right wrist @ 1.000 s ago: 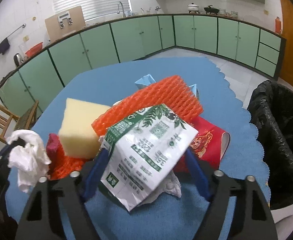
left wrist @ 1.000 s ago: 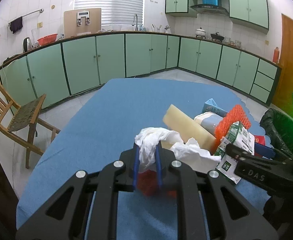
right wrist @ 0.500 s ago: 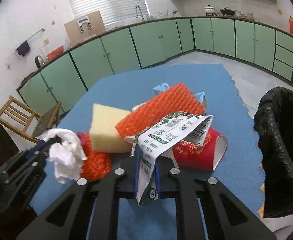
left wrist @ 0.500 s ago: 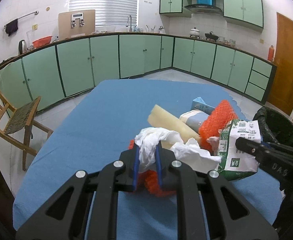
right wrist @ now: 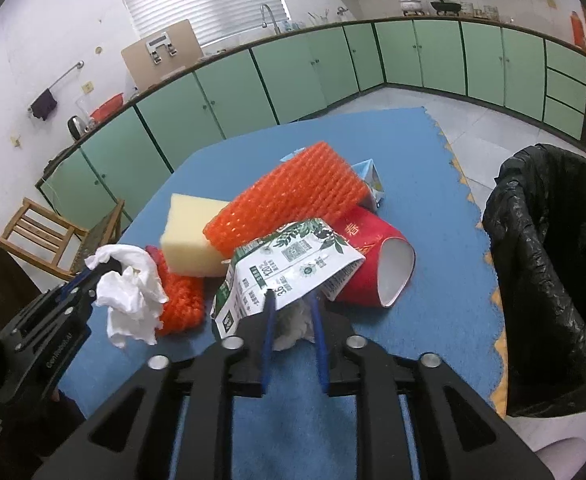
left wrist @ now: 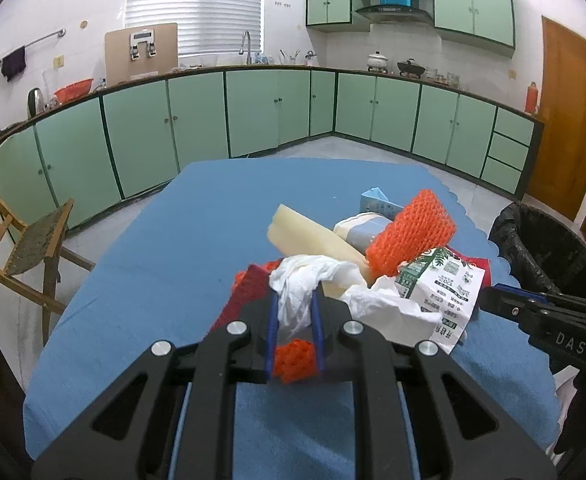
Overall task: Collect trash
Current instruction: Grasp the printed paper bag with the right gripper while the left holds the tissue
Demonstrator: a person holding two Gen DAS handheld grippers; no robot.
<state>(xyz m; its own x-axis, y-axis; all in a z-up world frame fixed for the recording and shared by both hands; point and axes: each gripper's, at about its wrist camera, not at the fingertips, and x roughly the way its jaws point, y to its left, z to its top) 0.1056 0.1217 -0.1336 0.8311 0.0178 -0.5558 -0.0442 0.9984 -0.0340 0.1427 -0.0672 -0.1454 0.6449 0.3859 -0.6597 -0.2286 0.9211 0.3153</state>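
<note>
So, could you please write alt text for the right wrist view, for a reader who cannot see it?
The right gripper pinches a green-and-white wrapper above a blue table piled with trash: orange foam netting, a yellow sponge, a red paper cup. A black-lined bin stands to the right.

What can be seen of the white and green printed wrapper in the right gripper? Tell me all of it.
The white and green printed wrapper is a flattened, creased paper-like pack with leaf artwork, small print and a barcode strip along one edge. The right gripper is shut on its lower edge, and it fans up and leftward from the blue pads. The jaws have just eased slightly apart but still pinch it. Behind it lie the orange foam net and the red paper cup; whether it touches them is unclear. White crumpled tissue sits underneath.
</note>
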